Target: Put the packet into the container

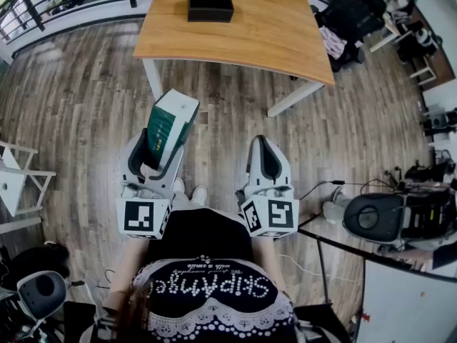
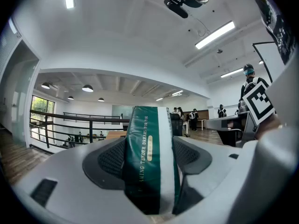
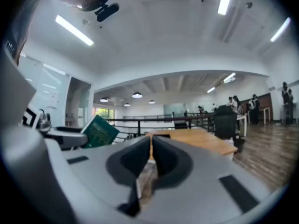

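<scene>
At far left, the left gripper (image 1: 158,152) has its jaws clamped on the one green-and-white packet (image 1: 171,120), whose long axis runs forward out of them. Ahead, slightly rightward and well apart, one black container (image 1: 210,7) sits on the wooden surface (image 1: 271,38). The right gripper (image 1: 265,147) is clenched, empty.

The left claw (image 1: 158,147) and right claw (image 1: 263,143) are rounded white shells with black padded inner faces, each backed by a cube (image 1: 143,216) of black-and-white square markers. The person wears a black top (image 1: 203,245) with white lettering and lace trim, plus white shoes (image 1: 198,193).
</scene>
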`<control>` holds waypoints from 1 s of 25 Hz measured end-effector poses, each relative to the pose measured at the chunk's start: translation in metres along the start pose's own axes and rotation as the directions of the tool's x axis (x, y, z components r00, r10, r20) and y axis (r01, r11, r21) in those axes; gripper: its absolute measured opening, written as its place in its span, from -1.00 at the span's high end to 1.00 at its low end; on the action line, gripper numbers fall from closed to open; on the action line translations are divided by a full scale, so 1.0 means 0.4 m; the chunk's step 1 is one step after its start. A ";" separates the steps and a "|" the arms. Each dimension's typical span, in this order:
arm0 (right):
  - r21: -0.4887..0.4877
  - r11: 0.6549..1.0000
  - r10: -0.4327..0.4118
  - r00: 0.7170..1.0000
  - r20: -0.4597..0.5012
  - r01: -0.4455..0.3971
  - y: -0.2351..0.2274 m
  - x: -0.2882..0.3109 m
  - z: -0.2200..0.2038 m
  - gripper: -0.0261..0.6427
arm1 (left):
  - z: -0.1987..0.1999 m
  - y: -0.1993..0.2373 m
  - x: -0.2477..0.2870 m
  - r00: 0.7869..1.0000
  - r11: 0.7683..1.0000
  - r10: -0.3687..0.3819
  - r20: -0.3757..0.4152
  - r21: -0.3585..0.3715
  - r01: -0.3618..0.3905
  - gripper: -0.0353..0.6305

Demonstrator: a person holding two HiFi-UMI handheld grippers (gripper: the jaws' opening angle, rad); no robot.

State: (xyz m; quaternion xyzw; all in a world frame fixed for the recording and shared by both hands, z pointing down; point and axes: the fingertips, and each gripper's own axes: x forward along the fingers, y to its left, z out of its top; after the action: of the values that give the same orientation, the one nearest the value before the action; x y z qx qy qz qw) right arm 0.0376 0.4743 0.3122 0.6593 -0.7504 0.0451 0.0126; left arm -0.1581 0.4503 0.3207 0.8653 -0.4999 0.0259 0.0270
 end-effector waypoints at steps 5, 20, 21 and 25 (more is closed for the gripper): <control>-0.006 1.000 0.024 1.000 0.003 -0.024 0.009 0.027 0.005 0.80 | 0.007 0.014 0.014 1.000 1.000 0.016 0.003 -0.001 -0.016 -0.14; -0.021 0.998 0.051 0.999 0.006 -0.051 -0.032 0.011 -0.003 0.80 | 0.012 -0.037 0.031 0.999 1.000 0.010 0.037 0.023 -0.011 -0.14; -0.019 0.998 0.055 0.998 0.007 -0.055 -0.037 0.008 -0.004 0.80 | 0.010 -0.043 0.031 0.999 1.000 0.006 0.035 0.024 -0.007 -0.14; -0.001 0.998 0.069 0.998 -0.003 -0.069 -0.060 -0.008 -0.021 0.80 | 0.001 -0.062 0.027 1.000 1.000 -0.001 0.031 0.015 0.000 -0.14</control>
State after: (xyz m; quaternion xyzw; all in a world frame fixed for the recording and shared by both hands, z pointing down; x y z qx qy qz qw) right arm 0.0616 0.4752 0.3214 0.6330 -0.7726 0.0463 0.0126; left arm -0.1312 0.4534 0.3207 0.8659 -0.4998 0.0160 0.0125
